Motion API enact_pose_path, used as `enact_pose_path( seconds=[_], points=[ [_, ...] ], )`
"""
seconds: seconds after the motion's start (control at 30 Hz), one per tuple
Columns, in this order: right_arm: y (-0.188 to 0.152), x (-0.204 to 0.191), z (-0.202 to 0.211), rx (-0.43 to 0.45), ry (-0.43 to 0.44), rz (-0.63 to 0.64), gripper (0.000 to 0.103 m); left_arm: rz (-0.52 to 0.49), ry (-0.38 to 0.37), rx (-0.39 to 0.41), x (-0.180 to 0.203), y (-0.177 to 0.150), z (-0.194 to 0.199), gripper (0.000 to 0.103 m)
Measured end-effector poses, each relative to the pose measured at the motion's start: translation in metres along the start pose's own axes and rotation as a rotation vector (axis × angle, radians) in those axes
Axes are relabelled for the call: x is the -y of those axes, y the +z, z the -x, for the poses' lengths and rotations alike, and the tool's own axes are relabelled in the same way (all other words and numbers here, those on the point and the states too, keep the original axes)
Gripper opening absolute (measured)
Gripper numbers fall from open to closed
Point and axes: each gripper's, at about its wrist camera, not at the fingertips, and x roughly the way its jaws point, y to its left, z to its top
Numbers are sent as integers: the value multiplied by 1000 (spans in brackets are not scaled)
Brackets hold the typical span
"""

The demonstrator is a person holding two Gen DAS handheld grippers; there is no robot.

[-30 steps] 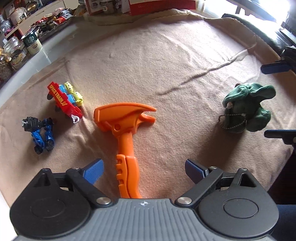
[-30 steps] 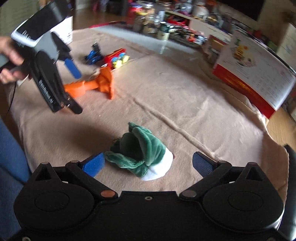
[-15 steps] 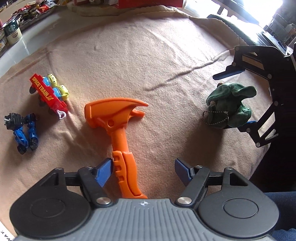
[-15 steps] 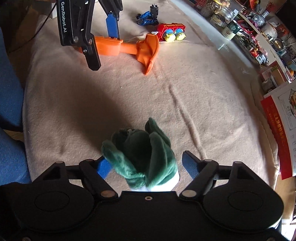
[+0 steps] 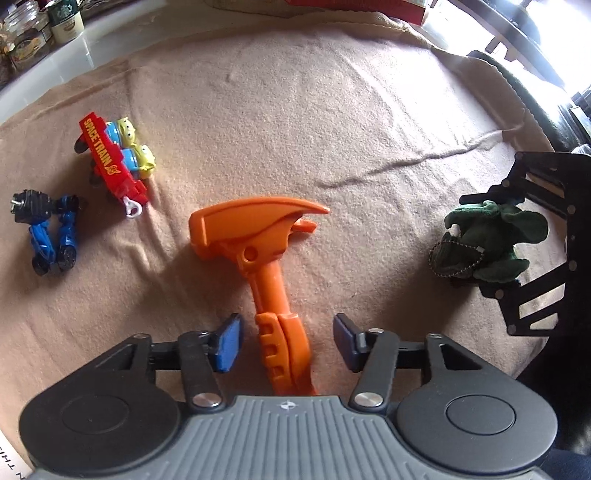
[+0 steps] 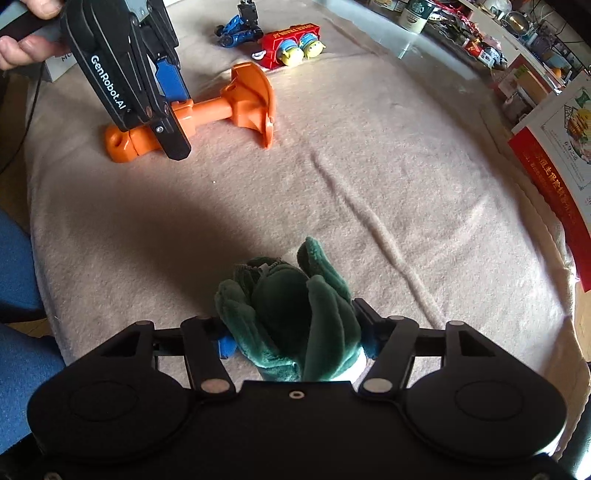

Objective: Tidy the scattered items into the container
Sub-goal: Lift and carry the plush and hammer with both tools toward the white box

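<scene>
Left wrist view shows your left gripper (image 5: 286,341) straddling the grip of the orange plastic toy axe (image 5: 260,254) on the beige fleece blanket (image 5: 332,129); its jaws have just been closing, with gaps left either side of the handle. Your right gripper (image 6: 295,341) has been closing too, pads now against the dark green plush toy (image 6: 291,314). Beyond the axe lie a red toy train (image 5: 112,162) and a blue toy motorbike (image 5: 48,232).

a beige blanket (image 5: 332,129) covers the surface, creased toward 2 o'clock. jars and cups (image 5: 37,29) crowd a white ledge at 10 o'clock. bright daylight glares from 1 o'clock.
</scene>
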Motion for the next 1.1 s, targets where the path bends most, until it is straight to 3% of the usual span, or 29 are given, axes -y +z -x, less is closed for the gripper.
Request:
enact_pose_path(
  seconds=[0.07, 0.13, 0.17, 0.2, 0.3, 0.4, 0.6, 0.83, 1.1],
  points=[
    [0, 3, 0, 1, 4, -33, 61, -10, 21, 9, 7, 4, -4, 68],
    [-1, 7, 0, 0, 9, -68, 61, -32, 67, 16, 15, 8, -6, 59],
    [-2, 9, 0, 0, 7, -88, 59, -35, 101, 21, 17, 9, -6, 34],
    [-2, 11, 0, -2, 1, -111, 56, -26, 115, 19, 16, 11, -4, 22],
    [-3, 15, 3, -6, -13, -192, 53, 39, 45, 6, 9, 11, 1, 19],
    [-4, 21, 6, -16, 0, -297, 52, 33, 120, 30, 12, 5, 8, 18],
    [-9, 33, 25, 6, 59, -468, 52, 72, 186, 61, 9, -6, 31, 18],
    [-11, 36, 47, -11, 49, -577, 52, 59, 285, 108, 11, -16, 68, 18],
    [-1, 34, 76, 14, 34, -626, 52, 77, 321, 159, 16, -35, 118, 18]
  ],
)
